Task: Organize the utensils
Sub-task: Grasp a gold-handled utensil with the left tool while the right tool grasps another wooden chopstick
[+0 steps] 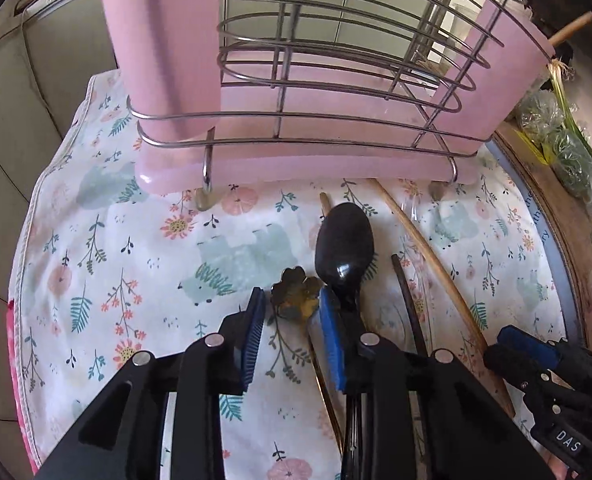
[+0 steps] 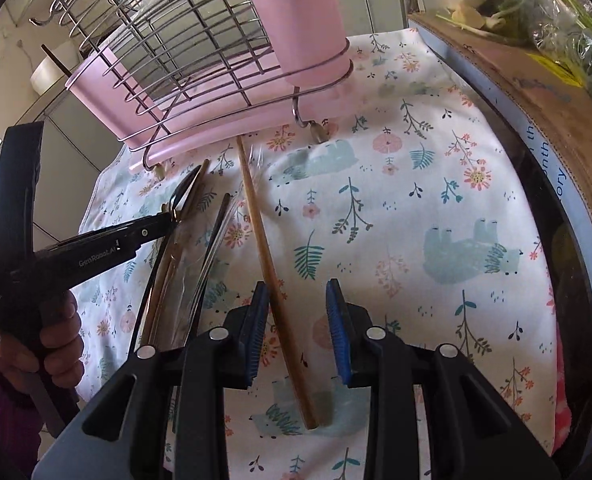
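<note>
Left gripper jaws apart around gold spoon

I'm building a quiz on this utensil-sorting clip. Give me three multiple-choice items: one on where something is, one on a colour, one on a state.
1. Where does the black spoon lie?
A. in the wire rack
B. on the floral cloth
C. on the cardboard box

2. What colour is the holder inside the wire rack?
A. pink
B. green
C. white

3. How is the right tool?
A. shut on a spoon
B. shut on nothing
C. open

Key: B, the spoon rests on the floral cloth in front of the rack; A, the plastic body is pink; C, its blue pads stand apart astride the wooden chopstick.
</note>
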A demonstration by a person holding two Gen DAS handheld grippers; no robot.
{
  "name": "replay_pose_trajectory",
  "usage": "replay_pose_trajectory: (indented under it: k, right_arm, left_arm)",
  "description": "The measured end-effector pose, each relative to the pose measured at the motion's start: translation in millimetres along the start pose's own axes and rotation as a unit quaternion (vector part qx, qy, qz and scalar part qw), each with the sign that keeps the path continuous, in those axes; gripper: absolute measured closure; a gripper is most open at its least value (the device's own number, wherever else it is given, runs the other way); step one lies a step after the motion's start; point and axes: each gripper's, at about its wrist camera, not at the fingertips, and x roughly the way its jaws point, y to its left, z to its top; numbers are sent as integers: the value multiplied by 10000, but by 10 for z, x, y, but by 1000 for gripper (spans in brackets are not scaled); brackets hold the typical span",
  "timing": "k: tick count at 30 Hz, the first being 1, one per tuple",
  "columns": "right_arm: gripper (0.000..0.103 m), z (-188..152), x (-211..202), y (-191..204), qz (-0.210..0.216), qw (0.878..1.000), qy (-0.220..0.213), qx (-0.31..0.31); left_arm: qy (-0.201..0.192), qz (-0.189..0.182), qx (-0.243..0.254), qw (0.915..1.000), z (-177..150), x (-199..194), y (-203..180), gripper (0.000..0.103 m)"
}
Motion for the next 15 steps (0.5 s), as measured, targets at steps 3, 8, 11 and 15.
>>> replay_pose_trajectory:
  k: [3,8,11,15]
  right_arm:
    - [77,-34,30,44,-54,9999,59,-72]
    - [93,-73,32,103,-46,9998,157,-91]
    - [94,-114,1,93,177,9995,257,111]
    - [95,-202,-61,128,387,9980,407,293]
  left_arm:
    - [-54,197,118,9997,-3,6,-60,79]
    - [-135,123,-32,9998,-15,-58,10,98]
    - [-184,33,-144,9997,9,-197,129,102]
    - [-257,162,-122,9995,33,-300,237,102]
